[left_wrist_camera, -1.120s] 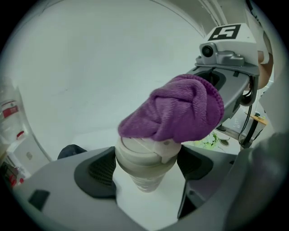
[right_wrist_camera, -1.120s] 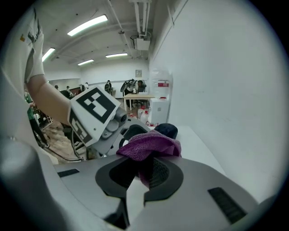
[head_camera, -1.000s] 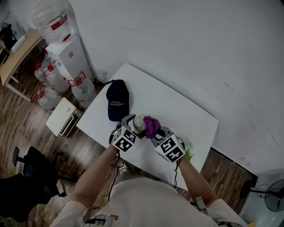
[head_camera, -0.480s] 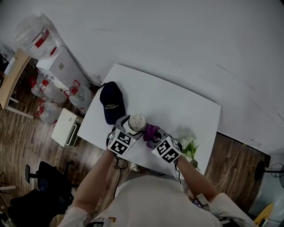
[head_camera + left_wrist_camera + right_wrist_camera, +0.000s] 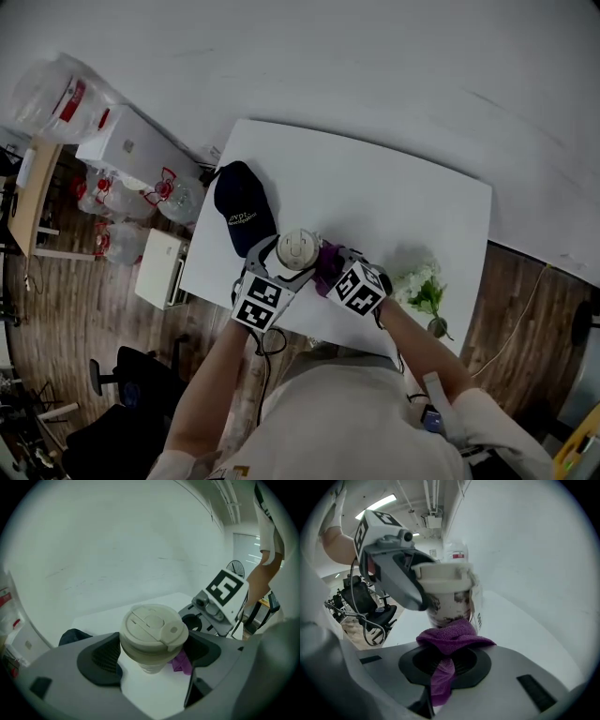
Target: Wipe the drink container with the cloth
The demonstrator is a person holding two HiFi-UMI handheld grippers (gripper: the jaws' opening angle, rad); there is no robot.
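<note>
Seemingly light and crushable, the drink container [image 5: 152, 629] sat clamped under its lid by the left hand-held gripper [image 5: 151, 657]; the right hand-held gripper [image 5: 447, 662] pinched the limp cloth [image 5: 453, 637] against it.

The cup [image 5: 152, 630] is held between the jaws of the left gripper [image 5: 150, 654], near the front edge of the table [image 5: 394, 197]. The cloth [image 5: 452, 637] is pinched in the right gripper [image 5: 445, 663] and pressed against the cup's right side. A cap [image 5: 242, 211] is laid behind and left of the cup, and flowers [image 5: 420, 286] are laid right of the right gripper
</note>
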